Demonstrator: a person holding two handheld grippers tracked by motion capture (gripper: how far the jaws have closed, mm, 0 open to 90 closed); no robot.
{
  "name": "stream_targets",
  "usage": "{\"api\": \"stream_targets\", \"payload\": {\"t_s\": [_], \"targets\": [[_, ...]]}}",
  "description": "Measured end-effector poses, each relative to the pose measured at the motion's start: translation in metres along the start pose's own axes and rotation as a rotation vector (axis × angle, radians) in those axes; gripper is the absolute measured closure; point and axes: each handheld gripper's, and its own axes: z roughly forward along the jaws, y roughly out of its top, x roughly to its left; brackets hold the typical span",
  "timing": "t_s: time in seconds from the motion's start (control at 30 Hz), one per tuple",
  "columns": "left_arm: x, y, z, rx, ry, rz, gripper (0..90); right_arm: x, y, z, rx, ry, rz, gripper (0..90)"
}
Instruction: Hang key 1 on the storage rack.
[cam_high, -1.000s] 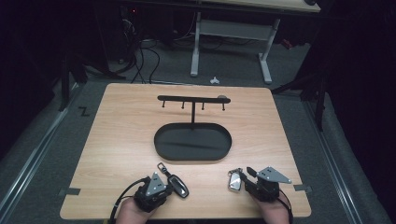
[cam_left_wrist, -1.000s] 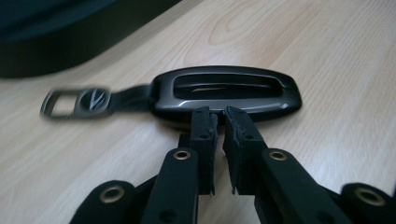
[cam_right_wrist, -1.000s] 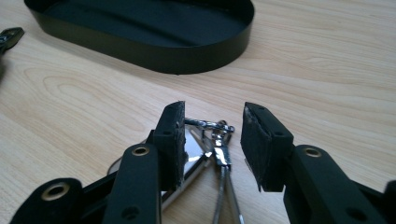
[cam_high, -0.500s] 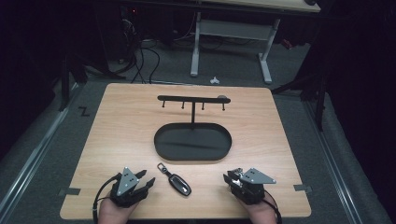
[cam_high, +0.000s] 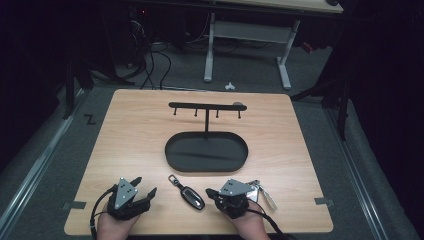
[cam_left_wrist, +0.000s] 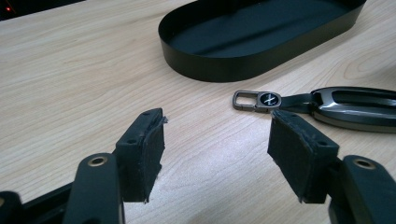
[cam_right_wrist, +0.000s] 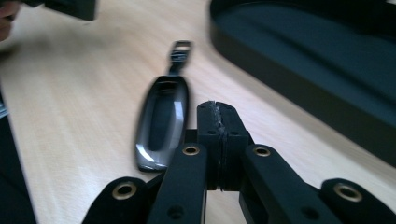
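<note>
A black car key fob (cam_high: 192, 196) with a strap and metal ring lies flat on the wooden table (cam_high: 130, 135) near its front edge, between my two grippers. My left gripper (cam_high: 144, 186) stands to its left; its jaws have just been opening and hold nothing. In the left gripper view the left gripper (cam_left_wrist: 222, 140) is open over bare wood, with the fob (cam_left_wrist: 355, 105) ahead and to the right. My right gripper (cam_high: 211, 193) is just right of the fob; its jaws have just been closing, with nothing between them. In the right gripper view the right gripper (cam_right_wrist: 217, 109) is shut beside the fob (cam_right_wrist: 163, 121).
A black oval tray (cam_high: 172, 150) sits mid-table, with a black key rack (cam_high: 206, 106) on a post rising from its back. A bunch of silver keys (cam_high: 264, 194) lies right of my right gripper. Desk legs and cables are on the floor beyond the table.
My left gripper opened, let go of the fob and drew away to the left. My right gripper closed and slid left toward the fob, leaving the silver keys behind it on the right.
</note>
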Motion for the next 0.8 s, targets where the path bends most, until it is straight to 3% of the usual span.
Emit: {"api": "stream_targets", "payload": {"t_s": [0.27,0.37,0.6,0.8], "targets": [[0.0,-0.009,-0.015,-0.002,0.038,0.013,36.6,0.022,0.007,0.024,0.037,0.061,-0.086,89.9],[0.003,-0.012,-0.023,-0.009,0.054,-0.003,36.6,0.028,0.01,0.033,0.059,0.039,-0.117,89.8],[0.008,-0.018,-0.032,-0.015,0.067,-0.028,36.8,0.027,0.011,0.041,0.097,0.02,-0.114,90.0],[0.004,-0.011,-0.025,-0.022,0.045,-0.006,36.8,0.021,0.005,0.032,0.103,-0.003,-0.101,90.0]]}}
